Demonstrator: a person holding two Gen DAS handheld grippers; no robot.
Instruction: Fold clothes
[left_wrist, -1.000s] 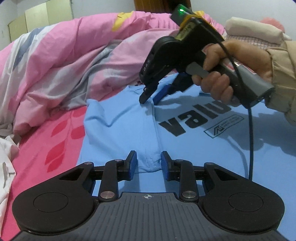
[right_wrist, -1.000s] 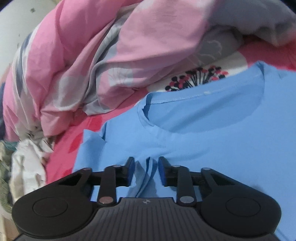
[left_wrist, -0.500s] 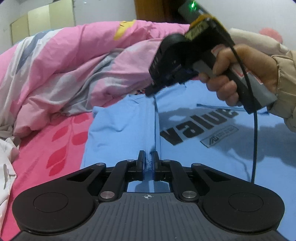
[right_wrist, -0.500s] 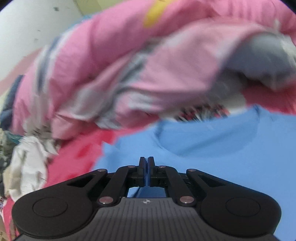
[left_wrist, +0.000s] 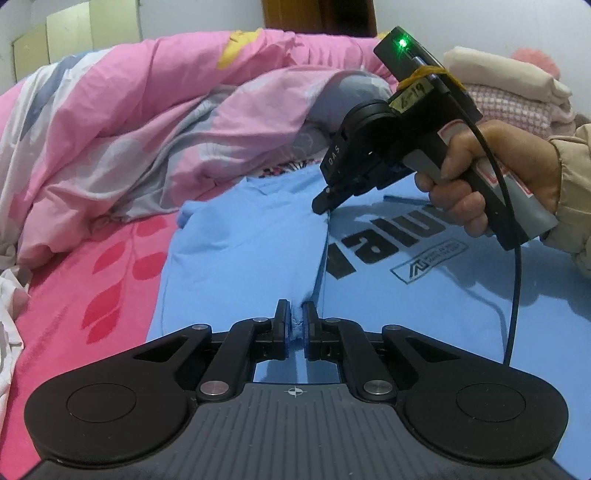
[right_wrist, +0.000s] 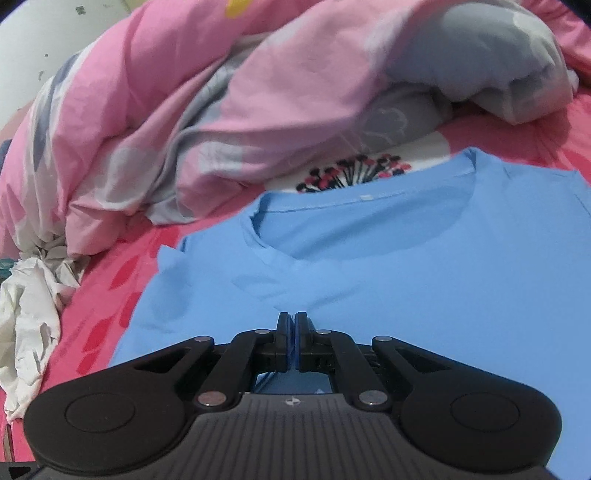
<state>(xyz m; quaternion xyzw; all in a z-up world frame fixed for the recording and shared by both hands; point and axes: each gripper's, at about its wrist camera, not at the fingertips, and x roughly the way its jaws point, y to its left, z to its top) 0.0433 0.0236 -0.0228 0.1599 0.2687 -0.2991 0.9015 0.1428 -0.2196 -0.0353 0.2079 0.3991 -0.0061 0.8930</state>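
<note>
A light blue T-shirt (left_wrist: 236, 258) with black lettering lies spread on the bed, its neckline (right_wrist: 354, 206) toward the quilt. My left gripper (left_wrist: 294, 325) is shut on a pinched ridge of the shirt's cloth near its lower part. A raised crease runs from there up to my right gripper (left_wrist: 320, 206), held by a hand, which is shut on the same fold nearer the collar. In the right wrist view that right gripper (right_wrist: 294, 332) has its pads pressed together with blue cloth (right_wrist: 406, 295) drawn up between them.
A rumpled pink and grey quilt (left_wrist: 155, 122) is heaped behind the shirt. The pink leaf-print sheet (left_wrist: 85, 302) shows at the left, with white crumpled cloth (right_wrist: 29, 310) at its edge. Folded clothes (left_wrist: 509, 96) are stacked at the far right.
Both grippers closed on the shirt's cloth, pinching up a ridge between them. The right gripper then shifted to the right with its fold.
</note>
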